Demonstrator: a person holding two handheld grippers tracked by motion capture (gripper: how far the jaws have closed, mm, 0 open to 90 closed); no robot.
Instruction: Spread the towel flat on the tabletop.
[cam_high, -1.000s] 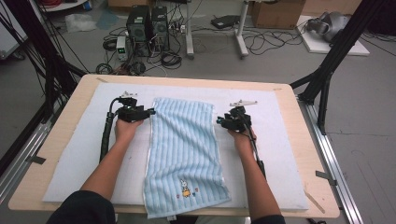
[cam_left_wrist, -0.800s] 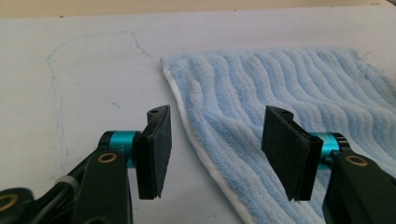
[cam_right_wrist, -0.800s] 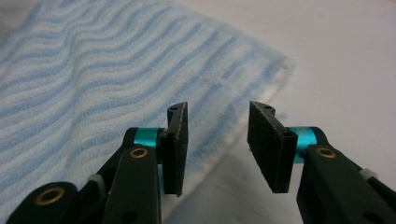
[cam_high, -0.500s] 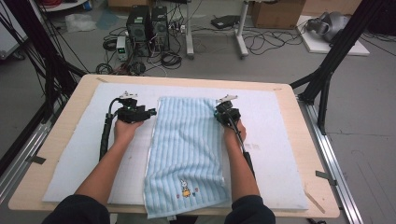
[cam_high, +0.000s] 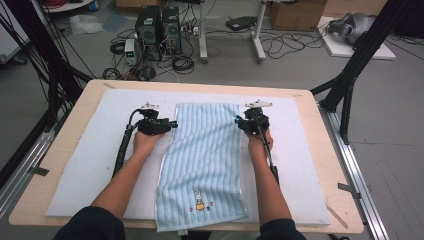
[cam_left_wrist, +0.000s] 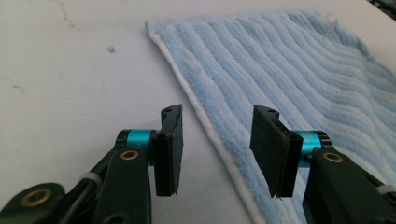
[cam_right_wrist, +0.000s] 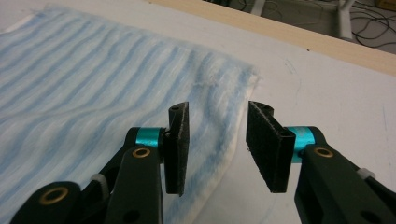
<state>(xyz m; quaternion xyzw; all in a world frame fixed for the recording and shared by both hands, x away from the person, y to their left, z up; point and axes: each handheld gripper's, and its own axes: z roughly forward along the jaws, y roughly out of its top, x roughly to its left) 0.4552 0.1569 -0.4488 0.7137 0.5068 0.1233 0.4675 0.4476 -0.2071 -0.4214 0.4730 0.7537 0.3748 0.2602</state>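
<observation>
towel (cam_high: 200, 155) flat on bench (cam_high: 320, 165), far corners my target | left gripper (cam_left_wrist: 217, 140) fingers closing, straddling left hem, no grip | right gripper (cam_right_wrist: 217, 142) fingers reopening over right hem, unclamped

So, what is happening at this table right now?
A person holds a gripper in each hand over a light blue striped towel that lies flat on the white mat. The left gripper straddles the towel's left edge, the right gripper its right edge near the far corner. Both jaws stand open; the towel is not yet pinched.
</observation>
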